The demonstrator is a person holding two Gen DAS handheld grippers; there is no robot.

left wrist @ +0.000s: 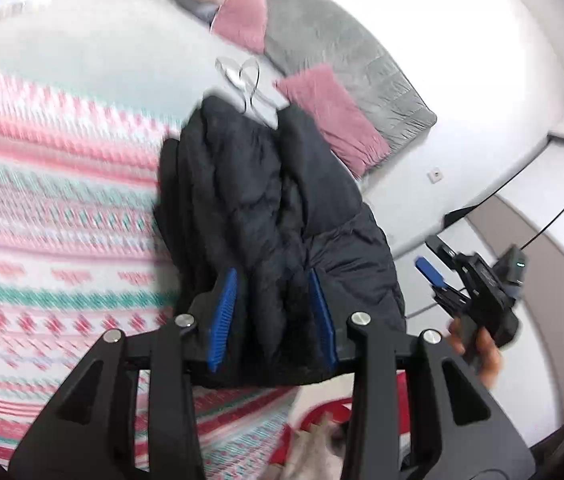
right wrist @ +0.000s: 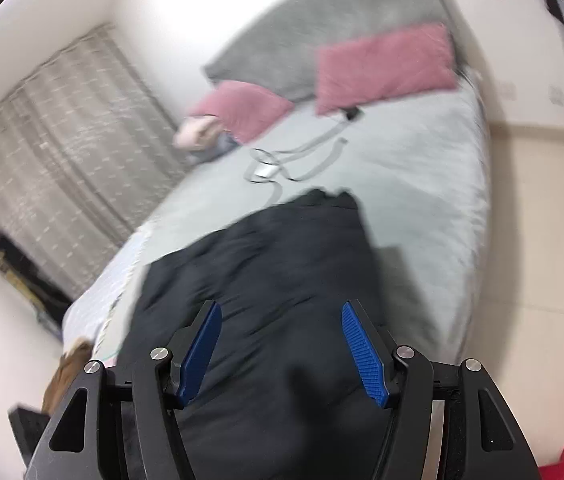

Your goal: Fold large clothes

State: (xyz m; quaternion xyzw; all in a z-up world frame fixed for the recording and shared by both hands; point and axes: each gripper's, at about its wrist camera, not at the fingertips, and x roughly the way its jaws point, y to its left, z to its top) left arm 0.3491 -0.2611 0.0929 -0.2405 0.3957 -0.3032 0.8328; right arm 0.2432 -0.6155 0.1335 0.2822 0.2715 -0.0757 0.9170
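A black puffer jacket lies bunched lengthwise on the bed; it also shows in the right wrist view. My left gripper is open with its blue pads on either side of the jacket's near end; whether they touch the fabric I cannot tell. My right gripper is open above the jacket's near edge, holding nothing. In the left wrist view the right gripper is off the bed's right side, held by a hand.
The bed has a pale grey sheet, a pink-patterned blanket, two pink pillows, a grey headboard cushion and a white cable with charger. A curtain hangs at left. Tiled floor lies right.
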